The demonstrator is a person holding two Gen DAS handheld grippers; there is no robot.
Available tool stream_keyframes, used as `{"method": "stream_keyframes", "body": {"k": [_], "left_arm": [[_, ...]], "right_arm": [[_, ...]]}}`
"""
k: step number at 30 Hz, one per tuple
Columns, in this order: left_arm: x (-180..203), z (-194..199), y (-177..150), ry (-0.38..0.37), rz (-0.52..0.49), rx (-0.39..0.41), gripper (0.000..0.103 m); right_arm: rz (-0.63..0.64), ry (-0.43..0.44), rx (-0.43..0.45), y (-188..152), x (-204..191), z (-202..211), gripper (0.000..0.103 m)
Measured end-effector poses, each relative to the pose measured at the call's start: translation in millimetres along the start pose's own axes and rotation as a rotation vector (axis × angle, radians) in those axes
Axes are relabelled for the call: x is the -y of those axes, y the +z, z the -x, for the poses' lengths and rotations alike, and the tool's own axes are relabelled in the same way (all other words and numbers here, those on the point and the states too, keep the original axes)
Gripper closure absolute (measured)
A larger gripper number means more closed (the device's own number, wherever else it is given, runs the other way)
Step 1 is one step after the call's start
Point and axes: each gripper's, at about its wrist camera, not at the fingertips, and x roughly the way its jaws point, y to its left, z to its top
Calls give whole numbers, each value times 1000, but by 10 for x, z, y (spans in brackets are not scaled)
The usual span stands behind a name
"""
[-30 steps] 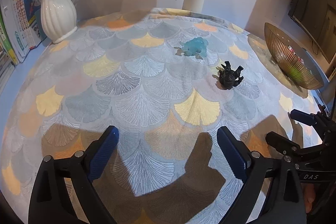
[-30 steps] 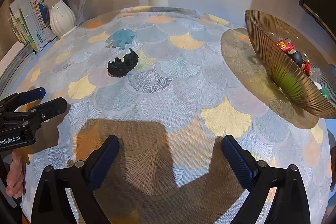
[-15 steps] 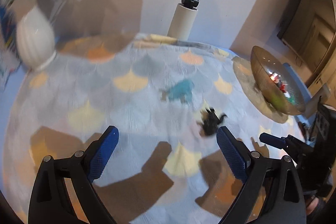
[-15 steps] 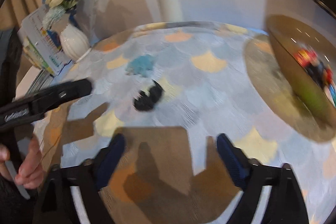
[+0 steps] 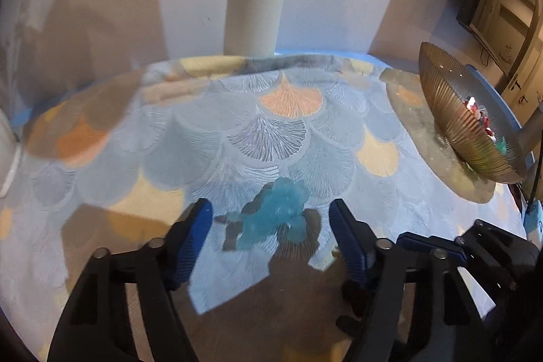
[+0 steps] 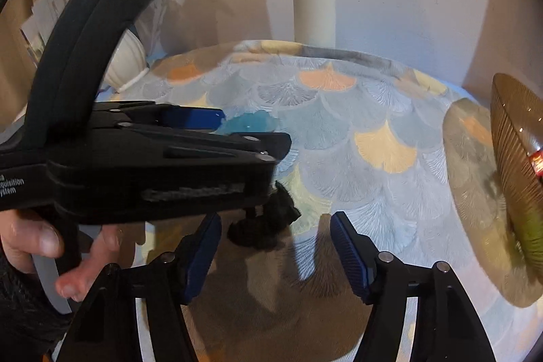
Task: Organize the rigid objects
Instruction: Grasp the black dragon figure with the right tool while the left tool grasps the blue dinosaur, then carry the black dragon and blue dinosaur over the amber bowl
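Step in hand: approach; I judge both toys are bound for the ribbed gold bowl (image 5: 451,124) at the surface's right edge.
Left gripper (image 5: 269,219): my jaws spread, straddling the translucent blue toy figure (image 5: 276,216) lying on the fan-patterned cloth surface (image 5: 271,124); not yet pinched.
Right gripper (image 6: 275,238): my jaws spread, the black toy figure (image 6: 271,221) just ahead between them, partly hidden.
Next move: lower, close on each toy.
Count: two loose toys; one bowl, several small items inside, number unclear.
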Motion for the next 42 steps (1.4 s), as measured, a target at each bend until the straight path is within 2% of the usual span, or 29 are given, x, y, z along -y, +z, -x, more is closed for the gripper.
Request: {"method": "stream_keyframes", "body": {"k": [1,2,3,5,6,12,18,22,26,29,31,32,33,35,38,39,40,42], "left_arm": [[13,-10,1,8,-4,13,51],[31,-5,3,16,-13,23,57],[53,2,0,21,-22,32,59],[84,5,-20,34,-35,39,59],[88,11,-26,39,-40,41,59],[92,269,-222,30,0,66,59],[247,603,-659,-11,19,51,59],[496,760,-940,-17,-2,43,59],[675,828,-1103,-31,-11,52,59],[774,802,-1171,18,-38,64,59],[829,806,-1201,64,-74,79,59],[835,815,-1204,70,-77,83,59],[845,819,-1211,78,-83,86,59],[863,826,-1228,87,-91,85,58],[847,786,-1230,83,-88,55,57],[840,775,-1230,83,-84,45,53],[842,779,-1235,80,-84,43,42],[854,768,-1243,63,-93,26,30]], "right_arm": [[1,-5,-11,-1,2,-31,46],[8,-18,-6,-1,-7,-38,49],[14,-22,2,1,-20,-27,58],[33,-25,8,-15,-50,-14,69],[39,-30,9,-22,-59,-8,72],[23,-39,20,-191,25,166,72],[-93,17,87,-536,472,672,72],[-119,20,66,-799,745,885,72],[-91,1,44,-987,807,985,72],[-108,29,8,-1068,848,928,72],[-106,31,18,-1070,850,936,71],[-108,37,17,-1074,851,928,64],[-110,45,13,-1069,855,917,52],[-101,35,21,-1071,837,937,43],[-89,13,20,-1075,796,918,43],[-83,2,21,-1077,780,917,43],[-73,-12,20,-1077,758,913,43],[-62,-27,18,-1070,737,902,43]]}}
